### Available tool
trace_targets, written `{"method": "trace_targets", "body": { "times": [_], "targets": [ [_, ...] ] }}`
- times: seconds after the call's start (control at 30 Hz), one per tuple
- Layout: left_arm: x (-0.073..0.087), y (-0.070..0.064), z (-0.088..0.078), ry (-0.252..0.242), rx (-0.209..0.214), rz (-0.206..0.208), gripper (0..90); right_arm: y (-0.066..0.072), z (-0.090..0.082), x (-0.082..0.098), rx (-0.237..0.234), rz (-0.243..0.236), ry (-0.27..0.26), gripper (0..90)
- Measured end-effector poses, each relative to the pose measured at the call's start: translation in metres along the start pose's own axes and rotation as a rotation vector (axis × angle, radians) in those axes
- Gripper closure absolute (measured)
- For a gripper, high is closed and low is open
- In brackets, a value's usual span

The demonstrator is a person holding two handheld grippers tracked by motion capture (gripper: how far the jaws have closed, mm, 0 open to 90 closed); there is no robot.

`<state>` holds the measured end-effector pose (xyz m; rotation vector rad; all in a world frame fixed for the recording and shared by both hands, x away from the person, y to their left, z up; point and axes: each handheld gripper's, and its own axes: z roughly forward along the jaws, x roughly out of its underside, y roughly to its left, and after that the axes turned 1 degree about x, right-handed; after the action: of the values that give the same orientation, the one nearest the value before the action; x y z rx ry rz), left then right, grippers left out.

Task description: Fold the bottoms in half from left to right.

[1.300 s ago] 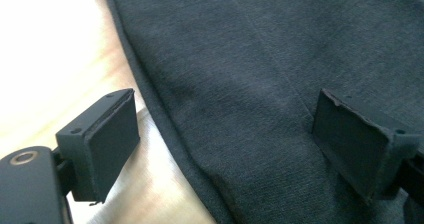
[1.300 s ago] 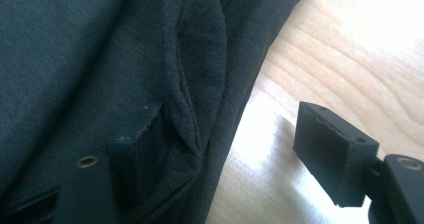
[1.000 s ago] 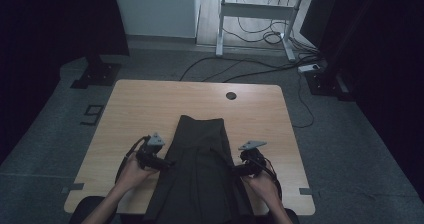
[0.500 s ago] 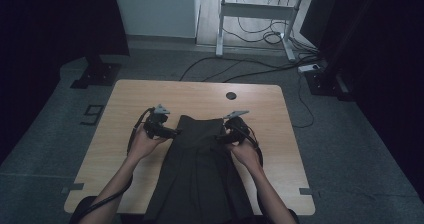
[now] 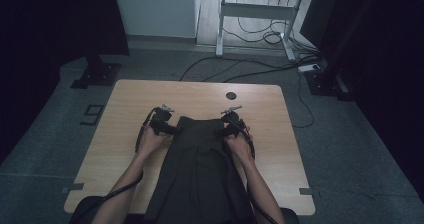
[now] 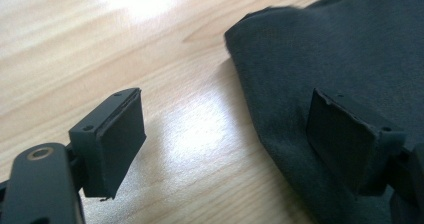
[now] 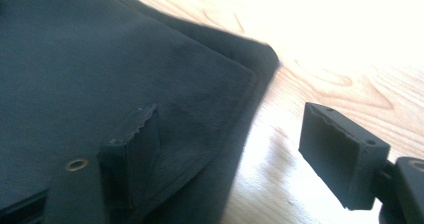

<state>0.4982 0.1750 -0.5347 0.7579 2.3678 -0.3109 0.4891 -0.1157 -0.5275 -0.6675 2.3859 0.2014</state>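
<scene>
The left claw (image 6: pixel 225 149) stands spread, one jaw over bare wood and the other above the cloth's (image 6: pixel 350 59) edge, pinching nothing. The right claw (image 7: pixel 235 154) is likewise spread astride the cloth's far corner. Judging by this, the grasp is lined up but not made; the pinch and whatever fold or pull comes after are left. The high view shows the dark cloth (image 5: pixel 200 169) lying lengthwise on the tabletop (image 5: pixel 130 104), draping toward the person, which the gripper views do not.

Dark garment (image 5: pixel 200 169) flat on wooden table (image 5: pixel 125 114)
</scene>
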Motion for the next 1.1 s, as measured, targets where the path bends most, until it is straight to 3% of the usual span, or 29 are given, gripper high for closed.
{"method": "trace_targets", "body": {
  "times": [0.13,0.33,0.43,0.63,0.7,0.87,0.97,1.03,1.1],
  "targets": [
    [0.002,0.004,0.005,-0.012,0.032,-0.027,15.0,-0.005,0.007,0.006,-0.027,0.025,-0.019,26.0],
    [0.000,0.005,0.008,-0.027,0.041,-0.007,15.8,-0.008,0.008,0.008,-0.084,0.025,-0.047,36.3],
    [0.000,0.002,0.006,-0.030,0.055,0.003,27.3,-0.006,0.007,0.008,-0.123,0.014,-0.053,50.6],
    [0.002,-0.003,0.003,-0.046,0.111,0.015,49.0,-0.003,0.005,0.007,-0.159,0.025,-0.033,70.4],
    [0.002,-0.004,0.002,-0.046,0.125,0.015,59.0,0.001,0.003,0.006,-0.153,-0.002,-0.025,75.2],
    [0.004,-0.005,0.002,-0.056,0.191,0.005,75.5,0.008,-0.001,0.004,-0.111,-0.076,-0.009,78.2],
    [0.000,-0.005,0.000,-0.052,0.194,0.029,84.5,0.006,-0.006,0.006,-0.132,-0.065,-0.025,79.1],
    [-0.003,-0.005,-0.002,-0.063,0.196,0.035,86.0,0.004,-0.008,0.006,-0.141,-0.062,-0.036,79.3],
    [-0.013,-0.003,-0.012,-0.116,0.201,0.037,86.1,0.001,-0.017,0.001,-0.145,-0.056,-0.063,79.6]
  ]
}}
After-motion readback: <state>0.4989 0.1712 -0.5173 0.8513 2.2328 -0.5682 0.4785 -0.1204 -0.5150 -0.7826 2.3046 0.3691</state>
